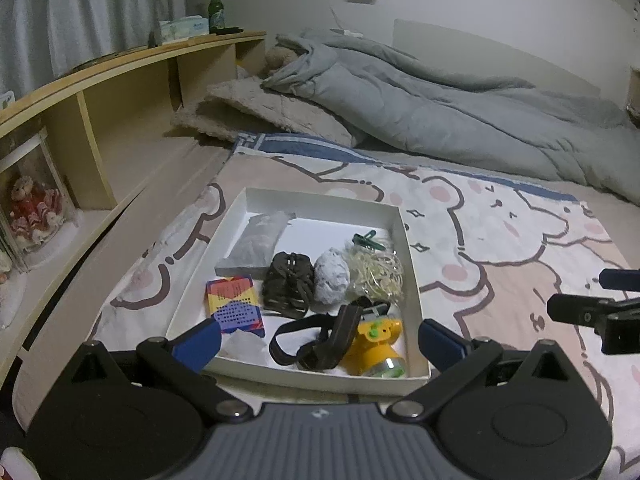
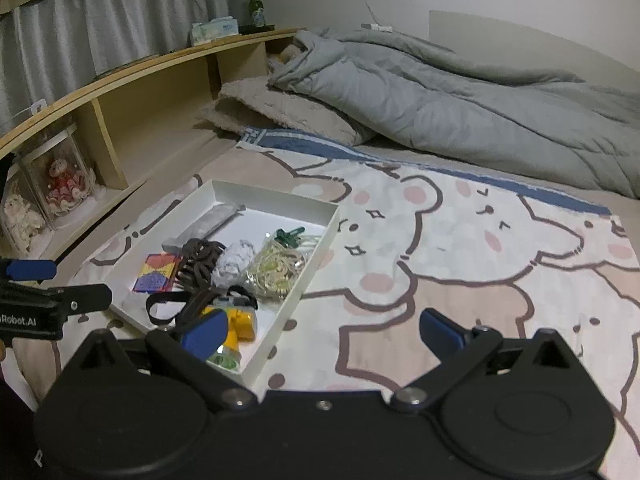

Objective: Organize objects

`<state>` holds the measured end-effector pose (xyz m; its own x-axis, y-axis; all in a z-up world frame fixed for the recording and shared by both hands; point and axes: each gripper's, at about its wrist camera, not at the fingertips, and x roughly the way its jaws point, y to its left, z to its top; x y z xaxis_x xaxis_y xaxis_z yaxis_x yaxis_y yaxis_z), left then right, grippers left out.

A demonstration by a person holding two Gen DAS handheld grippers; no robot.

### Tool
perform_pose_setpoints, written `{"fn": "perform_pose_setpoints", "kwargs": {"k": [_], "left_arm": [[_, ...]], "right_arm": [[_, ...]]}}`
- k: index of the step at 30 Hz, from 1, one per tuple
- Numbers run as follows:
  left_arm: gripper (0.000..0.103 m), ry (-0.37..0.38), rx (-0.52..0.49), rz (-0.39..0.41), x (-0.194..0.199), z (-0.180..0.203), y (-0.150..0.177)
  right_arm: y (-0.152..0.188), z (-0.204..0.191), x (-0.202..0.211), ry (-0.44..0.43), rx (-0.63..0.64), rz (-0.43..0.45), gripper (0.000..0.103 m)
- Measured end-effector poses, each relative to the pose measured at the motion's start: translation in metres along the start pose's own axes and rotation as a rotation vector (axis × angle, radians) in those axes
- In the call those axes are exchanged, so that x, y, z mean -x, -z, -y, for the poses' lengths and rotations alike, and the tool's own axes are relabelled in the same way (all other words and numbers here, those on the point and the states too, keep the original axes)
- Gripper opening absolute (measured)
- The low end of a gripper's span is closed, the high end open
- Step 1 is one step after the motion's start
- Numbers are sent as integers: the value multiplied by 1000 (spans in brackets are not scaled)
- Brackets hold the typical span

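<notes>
Our left gripper [image 1: 320,340] hangs nearest the lens, its blue pads spread wide and holding nothing, with the near wall of the white tray [image 1: 320,384] just ahead and between them. Right behind that wall, between our jaws, lie the yellow headlamp [image 1: 376,342] and its black strap [image 1: 316,336]; further ahead sit the colourful card box [image 1: 234,306], the dark hair claw [image 1: 288,284], the crumpled paper ball [image 1: 332,282], the bundle of rubber bands [image 1: 374,270] and the green clip [image 1: 366,240].

Our right gripper [image 2: 320,334] is spread too and empty, its left pad over the tray's near corner, its right pad over the bear-print blanket [image 2: 460,240].

We judge the main risk to be snagging. If we close on the headlamp, the looped strap may drag the hair claw or the card box along. The tray rests on soft bedding, so pressing its wall could tip it and slide everything together. The rubber bands look loose; a pinch may lift only a few and scatter the rest.
</notes>
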<state>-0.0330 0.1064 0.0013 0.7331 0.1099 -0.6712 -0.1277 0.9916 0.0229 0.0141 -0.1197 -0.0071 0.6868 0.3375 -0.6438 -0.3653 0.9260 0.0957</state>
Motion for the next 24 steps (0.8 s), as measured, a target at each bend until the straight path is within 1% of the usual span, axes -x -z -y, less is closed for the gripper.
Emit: {"fn": "perform_pose_setpoints", "kwargs": {"k": [7, 17, 24], "left_arm": [[103, 0, -7, -11, 0, 4, 9], [103, 5, -4, -10, -1, 4, 9], [103, 6, -1, -15, -3, 4, 9]], "right_arm": [[9, 6, 2, 8, -25, -7, 103], [12, 12, 1, 20, -29, -13, 103], [12, 9, -1, 17, -16, -17, 103]]}}
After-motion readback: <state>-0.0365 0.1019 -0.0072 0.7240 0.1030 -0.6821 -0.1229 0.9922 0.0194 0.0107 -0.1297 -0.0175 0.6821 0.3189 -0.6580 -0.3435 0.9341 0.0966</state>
